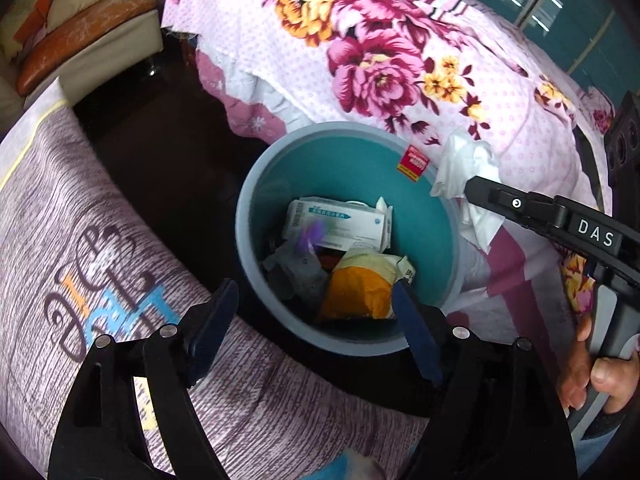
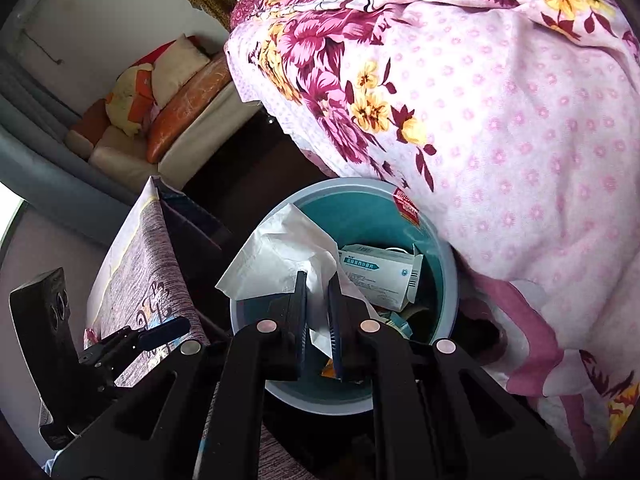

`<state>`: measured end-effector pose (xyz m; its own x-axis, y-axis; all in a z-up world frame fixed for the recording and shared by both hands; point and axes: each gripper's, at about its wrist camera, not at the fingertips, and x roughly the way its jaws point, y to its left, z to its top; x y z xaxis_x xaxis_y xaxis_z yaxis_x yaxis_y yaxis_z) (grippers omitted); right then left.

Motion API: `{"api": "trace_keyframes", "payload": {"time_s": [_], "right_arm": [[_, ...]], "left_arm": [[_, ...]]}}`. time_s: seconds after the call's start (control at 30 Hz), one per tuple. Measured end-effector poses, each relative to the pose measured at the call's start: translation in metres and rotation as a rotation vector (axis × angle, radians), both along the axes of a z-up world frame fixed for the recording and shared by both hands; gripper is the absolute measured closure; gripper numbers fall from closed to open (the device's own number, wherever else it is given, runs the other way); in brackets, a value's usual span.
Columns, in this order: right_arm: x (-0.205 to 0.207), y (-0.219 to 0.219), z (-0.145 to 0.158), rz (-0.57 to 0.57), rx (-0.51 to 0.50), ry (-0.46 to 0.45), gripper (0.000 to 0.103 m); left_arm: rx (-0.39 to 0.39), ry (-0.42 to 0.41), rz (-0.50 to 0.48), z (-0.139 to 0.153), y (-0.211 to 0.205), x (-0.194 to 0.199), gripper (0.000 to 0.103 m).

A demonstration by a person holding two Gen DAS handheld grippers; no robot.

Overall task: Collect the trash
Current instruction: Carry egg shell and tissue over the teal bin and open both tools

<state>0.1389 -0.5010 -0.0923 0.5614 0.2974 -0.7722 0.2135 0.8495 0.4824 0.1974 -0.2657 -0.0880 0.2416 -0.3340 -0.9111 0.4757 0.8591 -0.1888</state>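
My right gripper (image 2: 318, 312) is clamped on a white tissue (image 2: 280, 256): the two fingers (image 2: 298, 320) stand close together with the paper pinched between them, and the rest of the sheet fans up and to the left beyond my fingertips. Past and below those fingertips sits the round teal bin (image 2: 436, 240), so the tissue hangs over its near-left rim. Deeper in the bin, ahead and right of my right fingers, lies a white medicine box (image 2: 380, 276).

From my left side, the same tissue (image 1: 464, 168) shows crumpled at the tip of the right gripper (image 1: 476, 190), just over the far-right rim of the bin (image 1: 256, 184), against the floral bedspread (image 1: 380, 52).

My left gripper (image 1: 316, 308) is spread wide and holds nothing; its blue fingers (image 1: 216, 320) frame the near rim of the bin. Between and just ahead of them lies an orange wrapper (image 1: 356, 292), with the medicine box (image 1: 336, 224) beyond it. To the left of my left fingers is a purple wood-grain printed panel (image 1: 100, 248).
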Motion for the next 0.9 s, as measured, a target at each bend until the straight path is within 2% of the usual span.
{"api": "trace_keyframes", "payload": {"time_s": [0.13,0.2,0.27,0.3,0.33,0.4,0.5,0.9], "right_arm": [[0.004,0.005,0.000,0.005,-0.006,0.004,0.091],[0.004,0.009,0.002,0.009,-0.012,0.004,0.091],[0.006,0.012,0.002,0.003,-0.016,0.002,0.077],[0.006,0.013,0.002,0.005,-0.016,0.003,0.053],[0.007,0.014,0.003,0.000,-0.022,-0.001,0.042],[0.008,0.017,0.002,0.004,-0.025,0.004,0.041],[0.008,0.021,0.004,-0.003,-0.023,0.014,0.031],[0.008,0.061,0.016,0.064,-0.044,0.025,0.029]], "left_arm": [[-0.008,0.026,0.032,-0.001,0.013,0.002,0.021],[-0.009,0.032,0.045,-0.001,0.020,0.001,0.015],[-0.017,0.027,0.062,0.001,0.027,-0.001,0.013],[-0.022,0.028,0.066,0.002,0.031,-0.002,0.013],[-0.028,0.031,0.072,0.003,0.034,-0.002,0.013],[-0.039,0.035,0.086,0.004,0.042,-0.004,0.013],[-0.052,0.040,0.102,0.006,0.053,-0.008,0.013],[-0.081,0.032,0.170,0.016,0.099,-0.029,0.013]]}}
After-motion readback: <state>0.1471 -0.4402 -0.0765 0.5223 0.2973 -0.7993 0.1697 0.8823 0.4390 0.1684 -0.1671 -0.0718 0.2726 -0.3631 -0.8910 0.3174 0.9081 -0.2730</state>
